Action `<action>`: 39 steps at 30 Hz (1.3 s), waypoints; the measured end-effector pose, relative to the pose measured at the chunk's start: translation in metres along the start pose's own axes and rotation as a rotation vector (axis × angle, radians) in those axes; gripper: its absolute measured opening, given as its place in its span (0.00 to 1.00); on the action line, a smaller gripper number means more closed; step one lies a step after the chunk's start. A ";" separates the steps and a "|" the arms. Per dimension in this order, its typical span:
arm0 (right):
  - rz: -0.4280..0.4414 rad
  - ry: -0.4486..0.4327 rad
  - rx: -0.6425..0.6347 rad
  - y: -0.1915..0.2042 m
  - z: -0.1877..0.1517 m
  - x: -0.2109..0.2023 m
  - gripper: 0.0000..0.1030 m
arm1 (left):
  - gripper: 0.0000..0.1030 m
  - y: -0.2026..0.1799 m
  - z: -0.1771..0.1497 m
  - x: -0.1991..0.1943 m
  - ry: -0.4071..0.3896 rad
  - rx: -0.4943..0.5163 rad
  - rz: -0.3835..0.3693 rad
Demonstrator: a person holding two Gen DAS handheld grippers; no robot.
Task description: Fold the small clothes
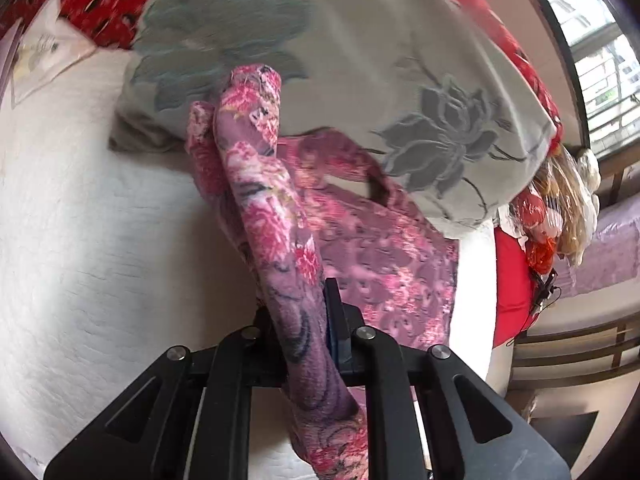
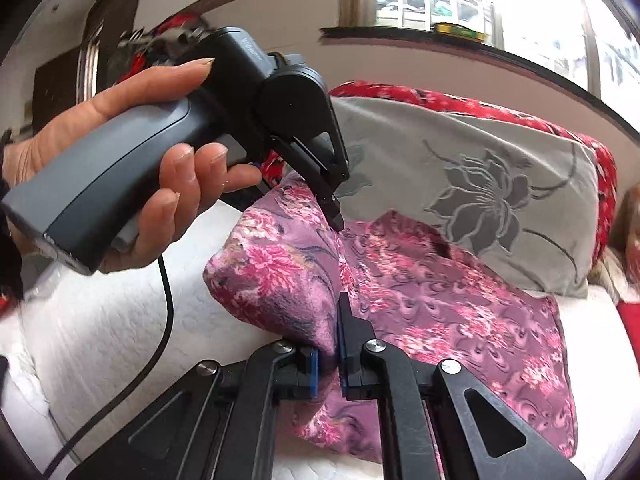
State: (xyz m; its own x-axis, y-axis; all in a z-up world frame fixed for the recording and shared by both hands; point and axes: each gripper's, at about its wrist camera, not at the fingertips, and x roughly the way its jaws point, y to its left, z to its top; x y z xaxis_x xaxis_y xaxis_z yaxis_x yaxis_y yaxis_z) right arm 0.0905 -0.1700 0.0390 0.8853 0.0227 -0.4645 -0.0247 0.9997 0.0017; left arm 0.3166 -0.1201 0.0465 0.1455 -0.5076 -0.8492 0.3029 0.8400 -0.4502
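A pink and purple floral garment (image 1: pixel 384 248) lies partly spread on a white quilted bed (image 1: pixel 80 240). My left gripper (image 1: pixel 304 312) is shut on a lifted fold of it, which stands up in a ridge toward the pillow. In the right wrist view the garment (image 2: pixel 460 312) spreads to the right, and my right gripper (image 2: pixel 328 360) is shut on its near edge. The left gripper (image 2: pixel 334 216), held in a hand, pinches the raised cloth just beyond.
A grey pillow with flower prints (image 1: pixel 400 80) lies against the garment's far edge, also in the right wrist view (image 2: pixel 480 184). Red patterned bedding (image 2: pixel 440 100) sits behind it. Bagged items (image 1: pixel 552 208) and a wooden frame (image 1: pixel 580 344) stand past the bed's right edge.
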 end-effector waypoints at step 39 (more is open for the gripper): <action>0.105 0.213 0.903 -0.250 -0.138 -0.024 0.12 | 0.23 -0.200 -0.070 0.137 0.157 0.162 0.032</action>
State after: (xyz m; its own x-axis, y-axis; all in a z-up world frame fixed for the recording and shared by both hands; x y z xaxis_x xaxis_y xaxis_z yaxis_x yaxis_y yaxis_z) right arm 0.0111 -0.4214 -0.0719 0.7930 0.2005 -0.5752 0.3495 0.6237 0.6992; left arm 0.2097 -0.3445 0.0005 0.0130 -0.4343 -0.9007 0.4497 0.8071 -0.3827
